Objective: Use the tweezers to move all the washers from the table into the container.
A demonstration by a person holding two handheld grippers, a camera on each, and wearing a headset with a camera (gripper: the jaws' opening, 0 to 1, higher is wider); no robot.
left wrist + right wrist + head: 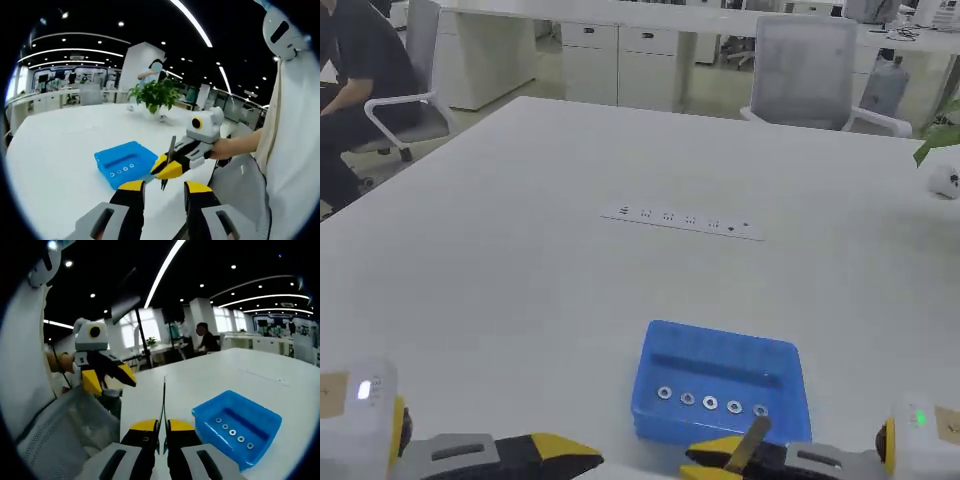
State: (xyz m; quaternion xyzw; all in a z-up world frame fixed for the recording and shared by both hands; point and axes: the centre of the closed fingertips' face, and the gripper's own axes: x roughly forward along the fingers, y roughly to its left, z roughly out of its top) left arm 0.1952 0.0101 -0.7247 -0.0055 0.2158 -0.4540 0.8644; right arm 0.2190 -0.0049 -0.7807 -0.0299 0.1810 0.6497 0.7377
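On the far left of my head view a person [350,90] sits; low on that side I see my left claw [590,458], near the front edge of the table [520,270]; in its own view the two yellow tips stand wide apart with nothing between them, so it is open and holds nothing. Out on the white top a power strip [682,220] lies flat, well behind the blue box [720,345]; that box sits close to me, a bit right of the middle; five washers [710,402] lie in a row on its floor, near its front wall, each a little apart from the next. Just in front of the box is my right claw [698,460]; it is squeezed tight on the tweezers [750,442]; in its own view the tweezers [163,400] stick up thin and straight from between the tips, and the box with the washers sits to their right. Far back on the right stands a grey chair [810,65].
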